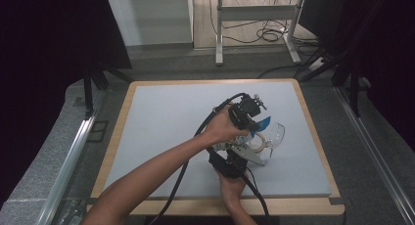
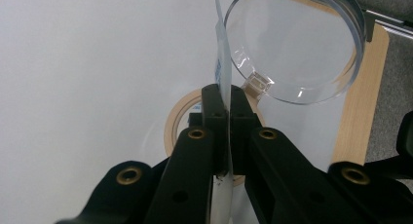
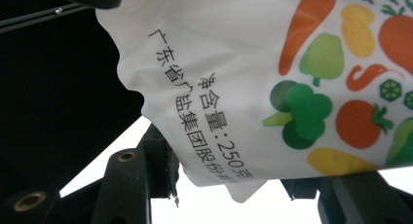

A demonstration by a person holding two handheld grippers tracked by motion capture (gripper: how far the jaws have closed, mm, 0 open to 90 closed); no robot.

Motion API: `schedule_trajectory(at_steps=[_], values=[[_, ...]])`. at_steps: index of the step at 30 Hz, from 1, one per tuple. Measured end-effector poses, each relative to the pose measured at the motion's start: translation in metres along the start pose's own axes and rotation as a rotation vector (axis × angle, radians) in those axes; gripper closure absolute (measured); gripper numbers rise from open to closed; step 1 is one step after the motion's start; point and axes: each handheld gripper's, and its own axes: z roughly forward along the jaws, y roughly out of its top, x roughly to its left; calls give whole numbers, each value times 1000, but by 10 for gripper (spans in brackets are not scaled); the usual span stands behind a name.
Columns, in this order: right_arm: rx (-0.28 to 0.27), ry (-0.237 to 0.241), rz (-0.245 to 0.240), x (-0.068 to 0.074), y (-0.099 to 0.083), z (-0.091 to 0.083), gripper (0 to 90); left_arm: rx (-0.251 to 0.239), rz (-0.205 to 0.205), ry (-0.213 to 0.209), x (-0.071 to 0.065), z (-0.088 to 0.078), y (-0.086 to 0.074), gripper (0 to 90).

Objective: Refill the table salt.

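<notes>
The left gripper (image 2: 228,102) pinches the packet's (image 3: 253,78) top edge above the clear cup (image 2: 297,48), while the right gripper (image 3: 234,185), jaws half-wide, apparently clasps its bottom.

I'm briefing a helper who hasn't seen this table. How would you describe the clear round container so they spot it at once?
Start at the grey table with its wooden rim and look right of centre, where both grippers meet over a white printed bag. Just right of them lies the clear container. Unlike the flat tan tape ring beside it, it is see-through plastic with a wide round mouth.
</notes>
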Motion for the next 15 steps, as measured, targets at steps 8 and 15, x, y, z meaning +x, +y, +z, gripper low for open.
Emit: schedule_trajectory(at_steps=[8, 15], values=[[-7, -1, 19, 1, 1, 0, 493, 2, 4, 0, -1, 0, 1, 900], [-5, 16, 52, 0, 2, -1, 494, 8, 7, 5, -1, 0, 2, 900]])
